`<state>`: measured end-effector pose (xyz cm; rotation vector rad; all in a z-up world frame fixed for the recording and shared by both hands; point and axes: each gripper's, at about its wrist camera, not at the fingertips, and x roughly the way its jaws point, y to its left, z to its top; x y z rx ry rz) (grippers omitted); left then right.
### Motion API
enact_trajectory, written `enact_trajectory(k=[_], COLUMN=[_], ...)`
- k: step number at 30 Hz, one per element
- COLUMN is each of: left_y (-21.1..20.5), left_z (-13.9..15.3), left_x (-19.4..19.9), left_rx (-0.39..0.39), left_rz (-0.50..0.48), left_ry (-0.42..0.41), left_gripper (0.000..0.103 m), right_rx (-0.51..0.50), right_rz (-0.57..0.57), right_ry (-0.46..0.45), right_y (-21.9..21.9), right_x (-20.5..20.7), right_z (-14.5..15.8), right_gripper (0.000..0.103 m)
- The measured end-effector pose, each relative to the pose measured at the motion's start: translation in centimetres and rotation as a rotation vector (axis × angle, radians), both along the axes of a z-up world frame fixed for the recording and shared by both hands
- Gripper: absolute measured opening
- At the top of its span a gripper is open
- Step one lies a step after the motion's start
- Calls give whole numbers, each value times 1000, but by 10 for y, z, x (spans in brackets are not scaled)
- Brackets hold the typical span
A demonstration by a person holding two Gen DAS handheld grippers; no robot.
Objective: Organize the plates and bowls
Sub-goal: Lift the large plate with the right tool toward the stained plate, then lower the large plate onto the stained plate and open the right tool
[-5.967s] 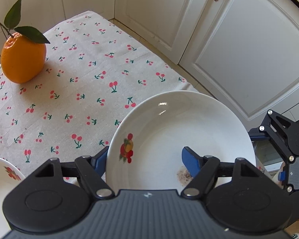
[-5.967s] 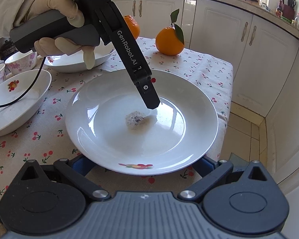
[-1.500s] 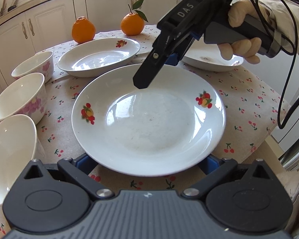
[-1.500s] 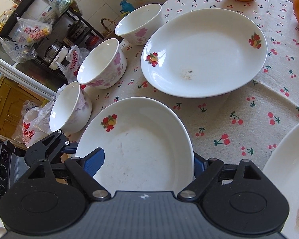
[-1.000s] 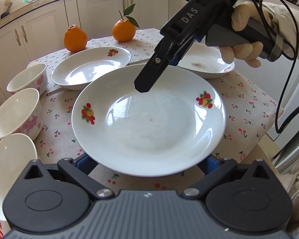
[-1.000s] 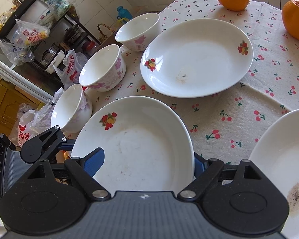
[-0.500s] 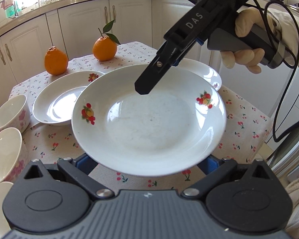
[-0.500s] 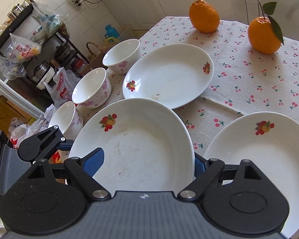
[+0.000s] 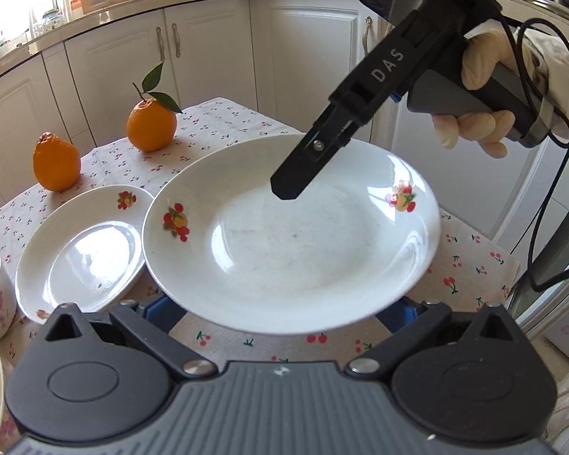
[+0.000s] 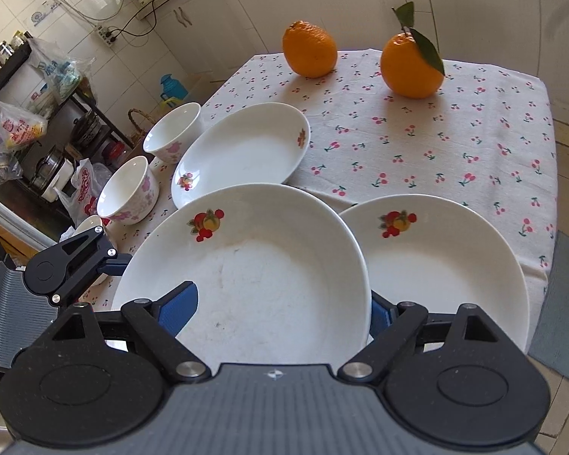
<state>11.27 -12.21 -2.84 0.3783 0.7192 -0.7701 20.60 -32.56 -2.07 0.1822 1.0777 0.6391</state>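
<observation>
A white plate with fruit prints (image 9: pixel 292 235) is held above the table; it also shows in the right wrist view (image 10: pixel 254 265). My right gripper (image 10: pixel 280 307) is shut on its rim, one blue pad (image 10: pixel 178 307) lying on the inside; it shows in the left wrist view as a black finger (image 9: pixel 315 159) over the plate. My left gripper (image 9: pixel 277 311) sits under the plate's near edge, its fingertips hidden. A second plate (image 10: pixel 436 265) lies on the table right of the held one. A third plate (image 10: pixel 242 148) lies further left, also in the left wrist view (image 9: pixel 79 250).
Two oranges (image 10: pixel 311 49) (image 10: pixel 409 64) stand at the far side of the cherry-print tablecloth (image 10: pixel 436 144). Pink-flowered bowls (image 10: pixel 129 189) (image 10: pixel 174 129) line the table's left edge. White cabinets (image 9: pixel 315 60) stand behind; a cluttered shelf (image 10: pixel 26 113) is at left.
The held plate has risen and moved right with both grippers, toward the plate at the table's right edge. The plates and bowls on the table have not moved.
</observation>
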Motion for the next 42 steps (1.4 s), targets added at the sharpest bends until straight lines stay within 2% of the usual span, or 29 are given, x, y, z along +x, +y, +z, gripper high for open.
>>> enact_trajectory(k=[17, 42], left_y=[-48, -64], left_z=[-12, -26], left_x=[25, 43], left_rx=[56, 64], left_rz=[-75, -88], left_ry=[-2, 41], left_gripper=[102, 100], right_rx=[19, 18], right_rz=[-88, -151], right_ry=[8, 31], right_y=[-49, -75], right_x=[2, -9], right_z=[-21, -37], right_gripper=[92, 92])
